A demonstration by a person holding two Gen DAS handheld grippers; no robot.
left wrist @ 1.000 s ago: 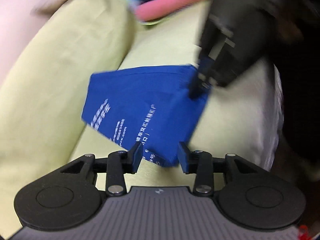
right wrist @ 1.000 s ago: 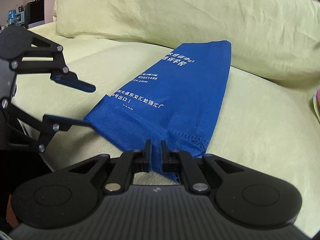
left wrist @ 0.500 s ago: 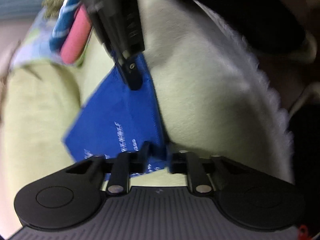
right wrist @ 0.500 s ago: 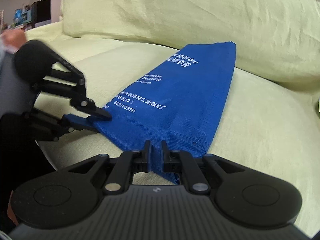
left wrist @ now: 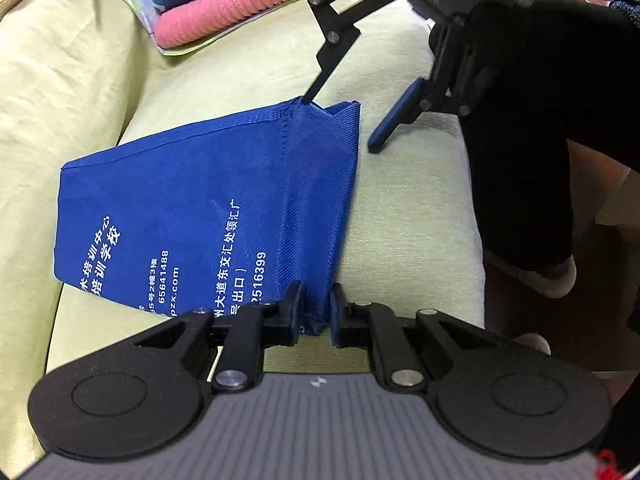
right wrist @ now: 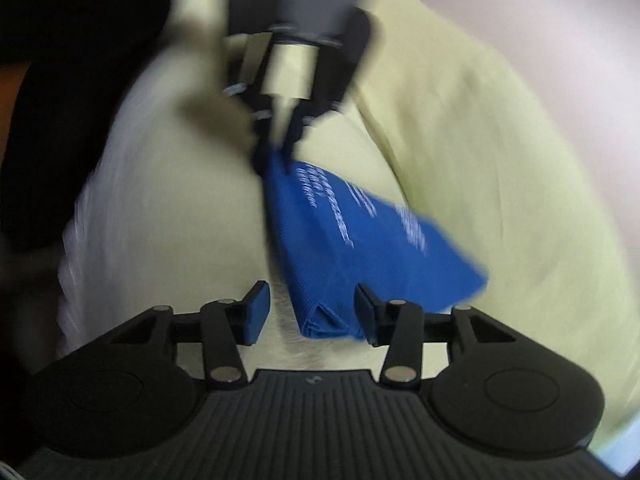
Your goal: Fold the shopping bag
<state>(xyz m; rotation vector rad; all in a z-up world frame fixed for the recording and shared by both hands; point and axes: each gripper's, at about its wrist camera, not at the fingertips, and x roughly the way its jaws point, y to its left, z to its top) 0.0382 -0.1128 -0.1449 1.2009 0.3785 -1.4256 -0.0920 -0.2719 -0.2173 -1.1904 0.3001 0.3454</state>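
A blue non-woven shopping bag (left wrist: 200, 208) with white print lies flattened on a yellow-green sofa seat (left wrist: 412, 208). My left gripper (left wrist: 317, 310) is shut on the bag's near corner. In the left wrist view my right gripper (left wrist: 340, 122) stands open at the far corner, one finger touching the hem and the blue-padded one off to the right. The blurred right wrist view shows the bag (right wrist: 360, 248) with its folded corner between the right gripper's (right wrist: 310, 312) spread fingers, close to the right finger. At the far end, the left gripper (right wrist: 274, 160) pinches the cloth.
A sofa back cushion (left wrist: 68, 80) rises on the left. Rolled pink (left wrist: 240, 8) and blue striped textiles lie on a sheet at the back of the seat. A person's dark-clad leg (left wrist: 520, 140) stands past the seat's right edge.
My right gripper has opened and let go of its corner of the bag. My left gripper, open a second ago, has shut on the opposite corner. Both views have swung.
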